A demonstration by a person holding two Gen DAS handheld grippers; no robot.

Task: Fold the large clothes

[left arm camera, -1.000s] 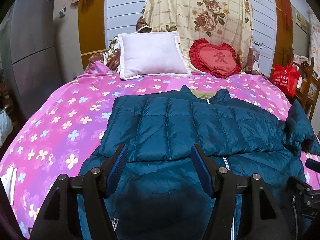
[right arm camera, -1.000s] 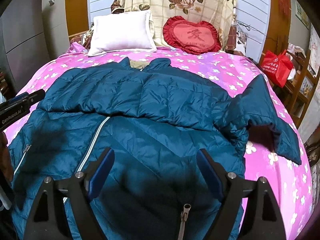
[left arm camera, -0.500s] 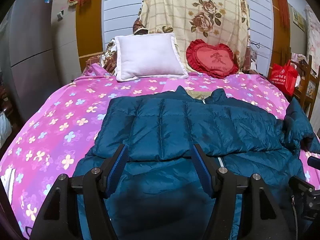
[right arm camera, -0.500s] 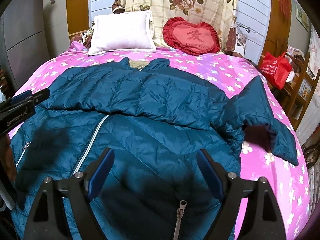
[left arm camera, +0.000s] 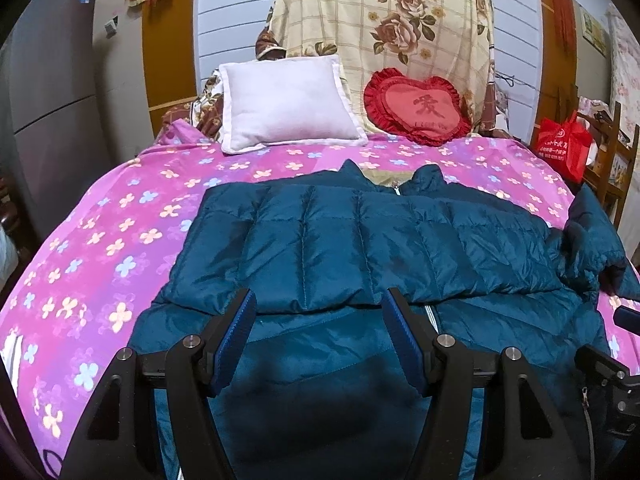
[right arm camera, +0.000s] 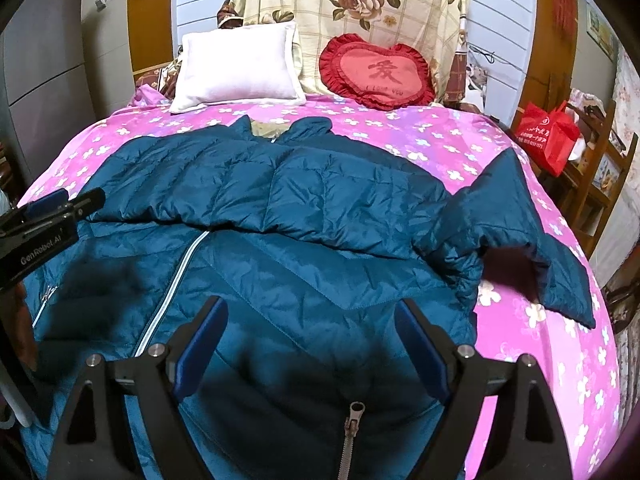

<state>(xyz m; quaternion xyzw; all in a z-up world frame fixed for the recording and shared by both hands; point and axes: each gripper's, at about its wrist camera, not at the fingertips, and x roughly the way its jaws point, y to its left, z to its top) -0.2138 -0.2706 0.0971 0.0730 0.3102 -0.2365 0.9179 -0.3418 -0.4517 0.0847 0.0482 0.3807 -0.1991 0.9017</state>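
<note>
The left tool (left arm camera: 318, 312) stands with its jaws well apart and nothing between them, poised over the near half of the teal down jacket (left arm camera: 360, 248). Just ahead of its tips runs the lower edge of the sleeve already laid across the chest, so it looks placed to take the hem below and bring it up. The jacket lies front-up on the bed (left arm camera: 100, 240), collar away from the tool, zipper running toward it.

The right tool (right arm camera: 308, 324) is likewise wide and empty, hovering above the jacket's hem with the zipper pull (right arm camera: 354, 420) just under and between its jaws. Ahead and to its right the other sleeve (right arm camera: 552, 264) trails off the body onto the pink flowered sheet, unfolded; that sleeve probably needs bringing in before the hem goes up. At its left edge the left tool pokes into view beside the jacket.

Far beyond the tool, to the right of the bed, a red shopping bag (right arm camera: 546, 138) sits by a wooden chair; its contents cannot be made out.
</note>
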